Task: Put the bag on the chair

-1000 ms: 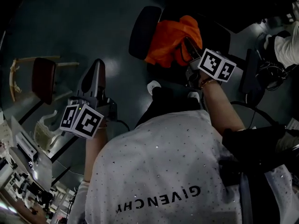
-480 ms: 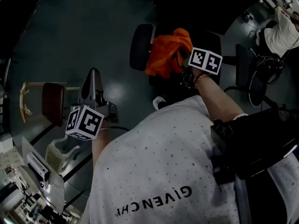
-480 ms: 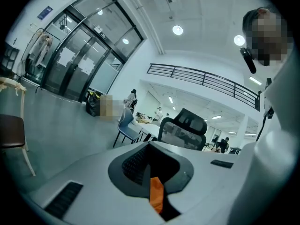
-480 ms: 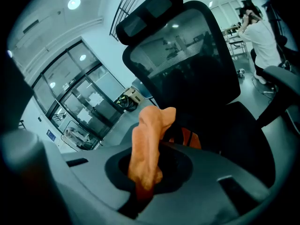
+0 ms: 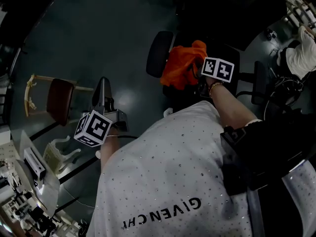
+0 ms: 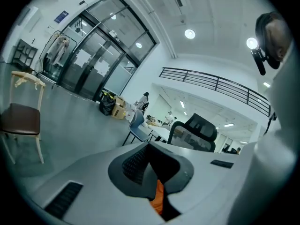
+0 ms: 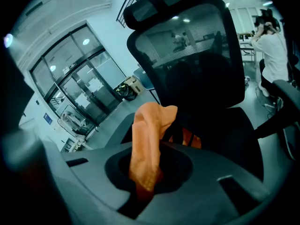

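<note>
Bag (image 5: 183,65), orange and bunched, sits over the black office chair (image 5: 159,53) at the far middle of the head view, between the chair's dark pad on its left and the right hand-held gripper (image 5: 200,73), which touches its right edge; whether its weight rests on the seat cannot be told. The left hand-held gripper (image 5: 102,85) is well apart from it on the near left, pointing away over the grey floor (image 5: 98,28), and a wooden chair (image 5: 59,100) with a brown seat stands further left. In the left gripper view the jaws are drawn together with none of the bag in them; a thin orange strip shows low in the slot, and what it is cannot be told. Beyond them are glass doors (image 6: 93,60). In the right gripper view the jaws are nearly together, pinching a fold of the bag's orange fabric, which rises between them in front of the office chair's mesh back.
</note>
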`<state>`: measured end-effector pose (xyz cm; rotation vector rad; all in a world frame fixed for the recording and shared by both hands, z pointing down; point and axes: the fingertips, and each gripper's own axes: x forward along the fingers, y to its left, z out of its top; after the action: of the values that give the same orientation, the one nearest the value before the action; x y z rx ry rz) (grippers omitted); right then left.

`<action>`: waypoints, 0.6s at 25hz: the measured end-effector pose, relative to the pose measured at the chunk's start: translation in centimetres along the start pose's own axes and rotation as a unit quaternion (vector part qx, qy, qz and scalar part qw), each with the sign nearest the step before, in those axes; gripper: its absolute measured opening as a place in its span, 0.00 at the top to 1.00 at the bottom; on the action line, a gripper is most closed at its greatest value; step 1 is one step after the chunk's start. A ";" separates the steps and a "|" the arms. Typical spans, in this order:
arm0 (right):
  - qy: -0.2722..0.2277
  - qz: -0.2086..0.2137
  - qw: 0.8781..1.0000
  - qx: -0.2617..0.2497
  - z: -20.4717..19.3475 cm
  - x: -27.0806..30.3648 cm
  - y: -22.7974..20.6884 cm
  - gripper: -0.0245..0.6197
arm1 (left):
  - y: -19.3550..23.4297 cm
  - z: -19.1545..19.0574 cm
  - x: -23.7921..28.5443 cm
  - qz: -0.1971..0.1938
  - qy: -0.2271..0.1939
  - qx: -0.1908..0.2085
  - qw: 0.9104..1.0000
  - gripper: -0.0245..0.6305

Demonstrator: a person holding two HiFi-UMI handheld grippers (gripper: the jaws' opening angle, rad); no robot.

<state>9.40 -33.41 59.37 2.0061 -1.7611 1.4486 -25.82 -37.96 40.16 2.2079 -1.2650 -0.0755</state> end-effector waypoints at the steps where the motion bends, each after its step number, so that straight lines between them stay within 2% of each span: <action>1: 0.006 -0.006 1.000 -0.007 -0.1 0.1 -0.4 0.93 | 0.1 -0.2 -0.2 0.006 0.000 -0.002 1.000 0.96; 9: 0.048 -0.016 0.998 -0.038 -1.2 -0.1 -3.9 0.93 | -1.6 -4.5 -1.0 0.035 0.019 -0.012 0.999 0.96; 15: 0.087 0.031 0.993 -0.069 -1.8 0.2 -4.0 0.93 | -3.4 -8.0 -1.2 0.052 0.047 -0.021 0.997 0.96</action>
<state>11.61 -31.18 62.37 1.7174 -1.8085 1.4285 -21.25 -32.05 44.80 2.0802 -1.3121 0.0415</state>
